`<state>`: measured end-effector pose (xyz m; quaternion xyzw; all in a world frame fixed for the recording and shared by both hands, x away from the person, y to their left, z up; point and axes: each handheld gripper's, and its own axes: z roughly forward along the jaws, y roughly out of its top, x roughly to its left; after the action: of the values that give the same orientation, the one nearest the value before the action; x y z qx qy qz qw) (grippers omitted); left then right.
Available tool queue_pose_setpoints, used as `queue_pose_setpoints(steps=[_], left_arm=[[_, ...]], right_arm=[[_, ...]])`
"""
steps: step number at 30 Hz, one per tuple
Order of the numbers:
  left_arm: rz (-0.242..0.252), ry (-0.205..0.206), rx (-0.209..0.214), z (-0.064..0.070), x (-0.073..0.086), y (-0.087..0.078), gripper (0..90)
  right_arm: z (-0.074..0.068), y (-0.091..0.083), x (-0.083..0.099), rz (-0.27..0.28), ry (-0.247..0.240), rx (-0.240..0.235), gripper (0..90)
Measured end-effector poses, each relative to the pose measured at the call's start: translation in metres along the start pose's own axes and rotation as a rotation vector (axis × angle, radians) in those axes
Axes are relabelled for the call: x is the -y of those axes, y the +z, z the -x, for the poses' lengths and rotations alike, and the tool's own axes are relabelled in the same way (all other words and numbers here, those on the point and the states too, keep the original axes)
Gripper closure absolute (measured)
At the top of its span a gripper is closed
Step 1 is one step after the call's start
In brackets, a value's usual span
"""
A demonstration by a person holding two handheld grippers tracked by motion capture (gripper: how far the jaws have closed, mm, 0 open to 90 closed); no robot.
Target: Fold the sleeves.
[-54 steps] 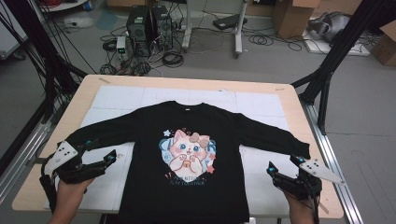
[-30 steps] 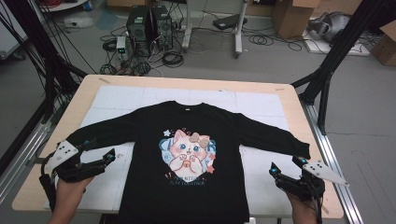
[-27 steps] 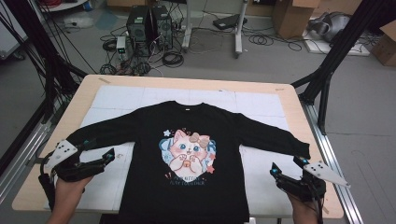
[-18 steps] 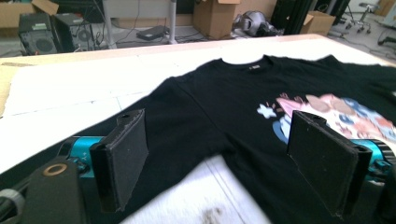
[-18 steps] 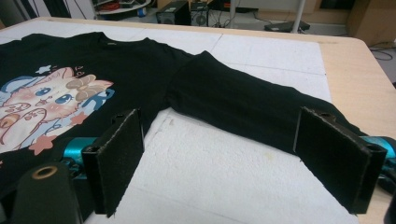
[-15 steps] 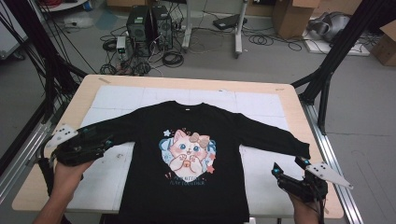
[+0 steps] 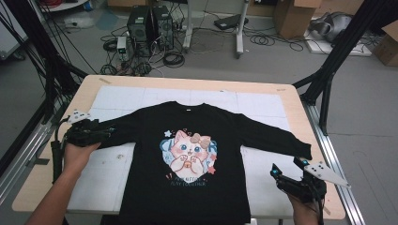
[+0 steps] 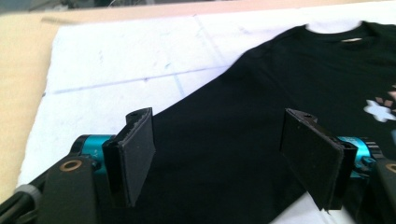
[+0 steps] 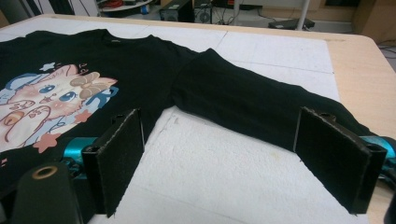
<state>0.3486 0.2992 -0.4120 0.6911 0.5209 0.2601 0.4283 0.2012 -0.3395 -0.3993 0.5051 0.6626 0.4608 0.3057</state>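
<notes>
high view: black sweatshirt [image 7: 187,150] lies flat; left gripper [image 7: 96,132] and right gripper [image 7: 287,170] both spread apart.

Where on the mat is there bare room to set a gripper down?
Free: the white mat strip beyond the collar, and the patches under each sleeve beside the sweatshirt body. Crowded: the left gripper sits over the left sleeve; the right gripper is near the other cuff.

We see a shirt [image 7: 187,154] spread flat on a mat [image 7: 122,98] covering the bench [image 7: 291,101], collar far, hem near, left hand-held gripper [image 7: 91,132] over its left sleeve end, right hand-held gripper [image 7: 288,173] near the right cuff, apart from it
</notes>
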Motion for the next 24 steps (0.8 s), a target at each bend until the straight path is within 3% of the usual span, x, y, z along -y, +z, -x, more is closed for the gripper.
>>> queue_pose_setpoints(steps=[1,5,12,16,18,20,23,24], left_arm=[[-0.032,0.001,-0.014,-0.002,0.003,0.005,27.5],[-0.074,0.018,-0.038,-0.003,0.007,0.014,29.9],[-0.147,0.008,-0.074,-0.002,0.014,0.028,29.9],[-0.171,0.001,-0.069,0.0,0.02,0.034,30.9],[-0.166,0.028,-0.09,0.005,0.022,0.036,30.5],[-0.167,0.027,-0.094,0.005,0.022,0.036,31.6],[-0.156,0.038,-0.082,0.007,0.022,0.035,47.1],[-0.147,0.043,-0.065,0.008,0.023,0.034,47.1]], right_arm=[[0.0,0.0,0.0,-0.003,0.004,0.0,14.7],[0.001,-0.001,0.0,-0.001,0.004,0.005,14.7],[0.001,-0.003,0.001,-0.001,0.012,0.008,14.7],[0.001,-0.004,0.001,0.003,0.014,0.009,14.7],[0.001,-0.006,0.001,0.01,0.018,0.01,14.7],[0.001,-0.007,0.0,0.015,0.016,0.01,14.6],[0.0,-0.006,0.0,0.014,0.015,0.009,14.7],[0.0,-0.006,0.0,0.014,0.015,0.009,14.7]])
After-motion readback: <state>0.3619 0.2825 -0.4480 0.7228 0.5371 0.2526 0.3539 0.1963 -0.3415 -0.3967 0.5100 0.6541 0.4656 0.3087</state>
